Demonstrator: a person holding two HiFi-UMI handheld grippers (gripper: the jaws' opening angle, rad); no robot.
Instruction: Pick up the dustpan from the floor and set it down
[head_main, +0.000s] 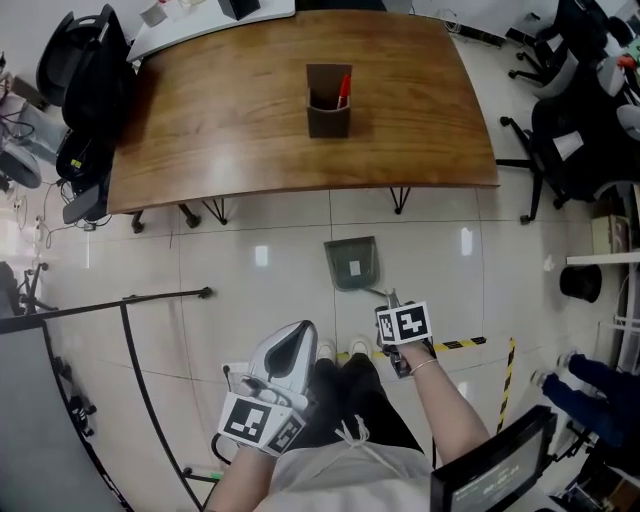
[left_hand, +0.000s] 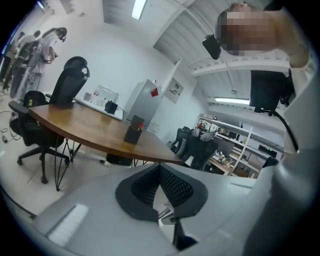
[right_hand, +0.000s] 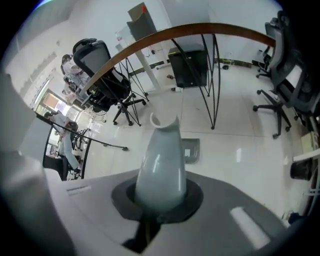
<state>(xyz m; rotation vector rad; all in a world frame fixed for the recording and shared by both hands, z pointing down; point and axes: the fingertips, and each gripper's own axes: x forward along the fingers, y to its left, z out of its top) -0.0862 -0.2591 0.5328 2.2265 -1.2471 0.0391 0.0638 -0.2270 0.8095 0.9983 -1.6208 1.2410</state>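
Head view: dustpan (head_main: 352, 263) lying flat on the pale tiled floor (head_main: 260, 300), just short of the near edge of the wooden table (head_main: 250, 110). Wider edge toward twelve o'clock, handle (head_main: 378, 291) running out at five o'clock. At that handle's end, right gripper (head_main: 393, 300) pointing steeply down, marker cube (head_main: 403, 323) on top. At seven o'clock of the dustpan and well apart from it, left gripper (head_main: 290, 352), carrying nothing.

Left gripper view: left gripper (left_hand: 160, 169) with mesh pads pressed together and nothing between them. Ahead, only the table and a pen holder (left_hand: 133, 134) at eleven o'clock.

Right gripper view: right gripper (right_hand: 159, 202) pinching the pale, glossy handle (right_hand: 161, 165), tapering toward twelve o'clock out of the dark pads. Grey dustpan (right_hand: 192, 150) on the tiles just beyond, at two o'clock of the handle.

Handling, as a judgement: probably light, stiff moulded plastic, not fragile. Smooth tapered handle likely slippery, so liable to slide or swivel in the pinch and let the front edge droop. Best held squarely across the thicker part of the handle, then lifted gently and kept level.
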